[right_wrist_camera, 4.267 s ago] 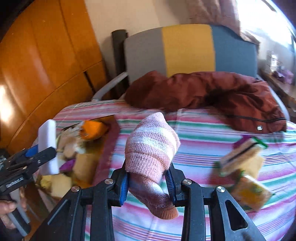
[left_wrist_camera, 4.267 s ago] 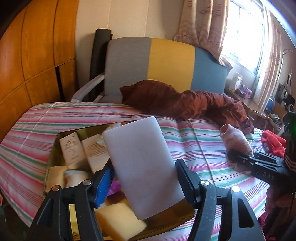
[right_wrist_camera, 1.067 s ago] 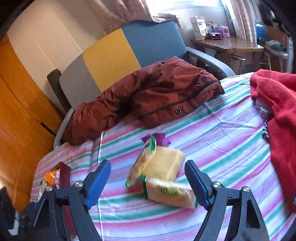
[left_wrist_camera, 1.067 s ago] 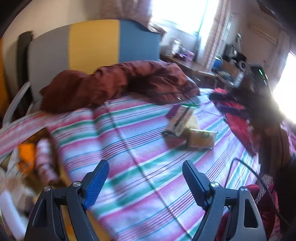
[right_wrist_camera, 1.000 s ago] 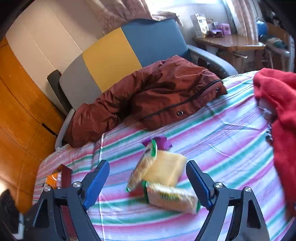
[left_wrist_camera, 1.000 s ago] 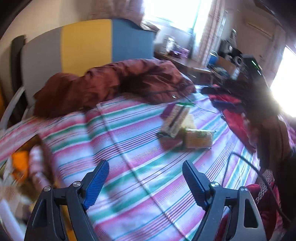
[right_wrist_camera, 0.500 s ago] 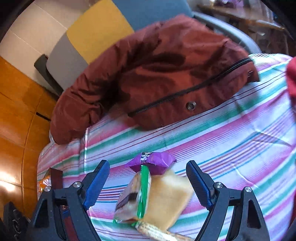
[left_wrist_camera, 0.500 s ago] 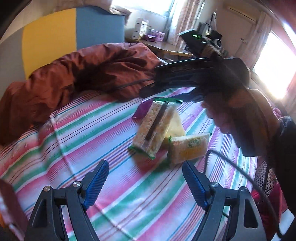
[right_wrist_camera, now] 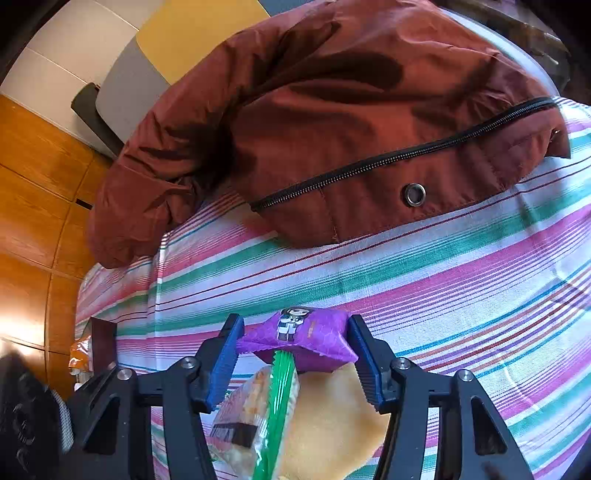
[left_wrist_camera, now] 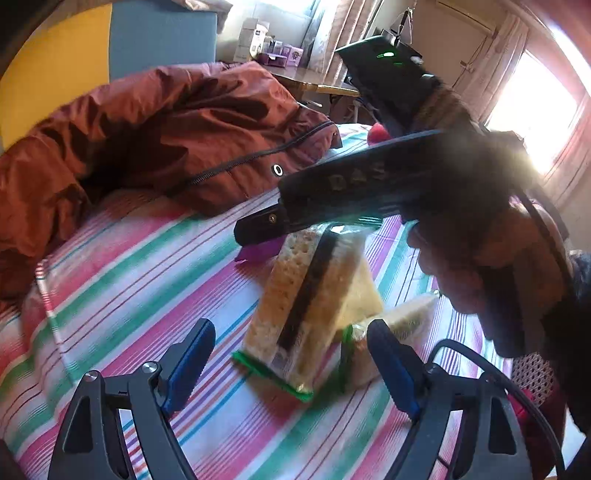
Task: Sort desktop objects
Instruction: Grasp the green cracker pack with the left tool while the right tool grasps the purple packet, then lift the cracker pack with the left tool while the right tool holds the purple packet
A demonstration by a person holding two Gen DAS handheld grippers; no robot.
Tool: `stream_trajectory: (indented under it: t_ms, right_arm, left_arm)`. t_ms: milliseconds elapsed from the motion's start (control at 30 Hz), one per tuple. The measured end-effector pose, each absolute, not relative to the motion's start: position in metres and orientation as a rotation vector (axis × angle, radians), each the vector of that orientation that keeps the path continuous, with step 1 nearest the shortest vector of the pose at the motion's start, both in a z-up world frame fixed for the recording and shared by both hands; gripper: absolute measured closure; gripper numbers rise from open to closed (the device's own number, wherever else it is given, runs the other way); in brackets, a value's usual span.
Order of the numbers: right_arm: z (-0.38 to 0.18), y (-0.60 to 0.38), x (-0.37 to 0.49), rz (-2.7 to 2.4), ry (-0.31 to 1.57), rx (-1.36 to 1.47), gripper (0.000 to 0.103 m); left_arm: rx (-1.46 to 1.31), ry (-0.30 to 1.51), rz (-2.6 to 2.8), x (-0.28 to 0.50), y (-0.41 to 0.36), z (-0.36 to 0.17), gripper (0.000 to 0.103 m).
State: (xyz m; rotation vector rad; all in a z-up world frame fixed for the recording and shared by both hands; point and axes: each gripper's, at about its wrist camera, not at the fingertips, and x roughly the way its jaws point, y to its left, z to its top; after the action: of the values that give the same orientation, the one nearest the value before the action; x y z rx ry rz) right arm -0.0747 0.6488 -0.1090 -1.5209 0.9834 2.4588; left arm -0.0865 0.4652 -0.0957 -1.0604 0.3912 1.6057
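Right tool (right_wrist_camera: 293,341) jaws just closed, pads pinching purple snack packet (right_wrist_camera: 303,334); left tool (left_wrist_camera: 291,356) gapes wide, straddling cracker pack (left_wrist_camera: 295,314)

A bed spread with a striped sheet (right_wrist_camera: 424,266) in pink, green and white fills the foreground. A rust-red padded jacket (right_wrist_camera: 351,122) with a black zipper lies crumpled across its far side. Behind it stands an armchair (left_wrist_camera: 110,48) upholstered in grey, yellow and blue panels. Orange-brown wood panelling (right_wrist_camera: 33,192) covers the wall to the left, with a pale wall above it. A wooden side table (left_wrist_camera: 314,83) crowded with small boxes stands by patterned curtains (left_wrist_camera: 351,18), and strong daylight glares through a window (left_wrist_camera: 532,107) at the right.
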Motion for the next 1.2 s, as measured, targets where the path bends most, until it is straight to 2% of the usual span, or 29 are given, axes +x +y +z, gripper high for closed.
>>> stream_trajectory:
  t_ms: [433, 600, 767, 900, 1200]
  right_arm:
    - [-0.112, 0.65, -0.072, 2.506, 1.024, -1.487, 0.046]
    - [-0.112, 0.648, -0.072, 2.513, 1.003, -1.485, 0.047]
    - [-0.106, 0.635, -0.07, 2.527, 0.905, -1.49, 0.048]
    - [-0.102, 0.621, -0.068, 2.549, 0.91, -1.496, 0.051]
    - [-0.083, 0.578, -0.051, 2.645, 0.836, -1.503, 0.052]
  left_arm:
    - [-1.123, 0.314, 1.474, -0.088, 0.488, -0.113, 0.02]
    - [-1.204, 0.22, 1.498, -0.103, 0.476, -0.115, 0.037]
    - [-1.251, 0.212, 1.546, -0.102, 0.458, -0.115, 0.039]
    - [-1.259, 0.233, 1.564, -0.089, 0.444, -0.111, 0.046]
    - [-1.351, 0.28, 1.655, -0.045, 0.382, -0.107, 0.053]
